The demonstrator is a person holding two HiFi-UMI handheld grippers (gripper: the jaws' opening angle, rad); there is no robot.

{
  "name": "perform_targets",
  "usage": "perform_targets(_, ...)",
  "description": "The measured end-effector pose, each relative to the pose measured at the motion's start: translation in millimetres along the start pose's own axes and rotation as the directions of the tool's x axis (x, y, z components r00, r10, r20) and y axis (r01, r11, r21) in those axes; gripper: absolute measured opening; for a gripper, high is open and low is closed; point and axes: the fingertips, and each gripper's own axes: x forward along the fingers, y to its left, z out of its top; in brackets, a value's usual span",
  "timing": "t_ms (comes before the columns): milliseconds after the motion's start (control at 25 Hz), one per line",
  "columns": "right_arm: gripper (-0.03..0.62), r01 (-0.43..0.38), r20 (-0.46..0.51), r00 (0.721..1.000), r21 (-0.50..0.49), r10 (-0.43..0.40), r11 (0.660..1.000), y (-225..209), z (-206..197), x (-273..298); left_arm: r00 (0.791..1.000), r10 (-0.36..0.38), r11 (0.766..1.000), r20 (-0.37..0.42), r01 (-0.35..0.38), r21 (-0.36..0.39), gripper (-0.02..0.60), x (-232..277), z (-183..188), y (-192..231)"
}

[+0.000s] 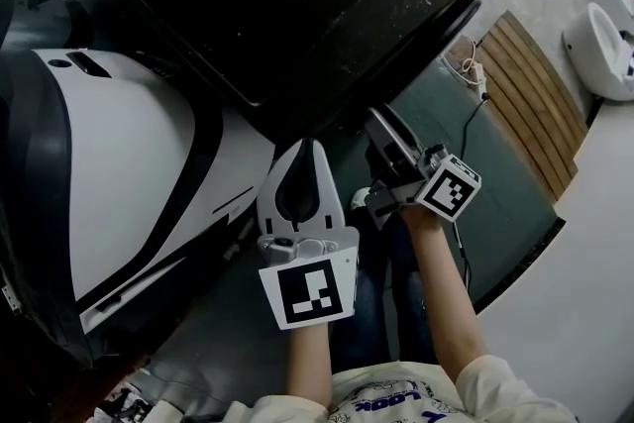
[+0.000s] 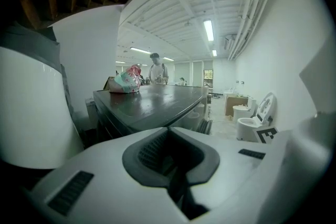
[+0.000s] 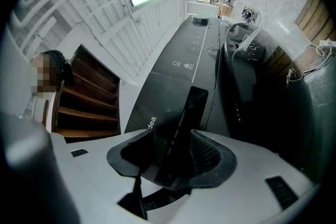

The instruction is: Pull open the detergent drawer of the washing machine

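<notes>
Left gripper point(image 1: 307, 150): jaws together with nothing between them, pointing forward, marker cube facing up.
Right gripper point(image 1: 386, 142): jaws clamped on a dark drawer front point(image 3: 184, 128).
Forearms: left forearm point(image 1: 309, 362) and right forearm point(image 1: 446, 292) bare, reaching forward side by side.

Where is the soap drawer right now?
The detergent drawer is pinched in the right gripper, at the logo end of the dark washing machine panel; in the head view it sits centre-right.
</notes>
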Motion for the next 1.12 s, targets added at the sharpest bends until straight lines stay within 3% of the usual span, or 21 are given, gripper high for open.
perform_targets(1120,0.184,-0.183,0.044,0.983,0.164,0.178,0.969,5,-7,18,0.999,0.026,1.000,-0.029,-0.027,-0.015,0.014,-6,-11,9)
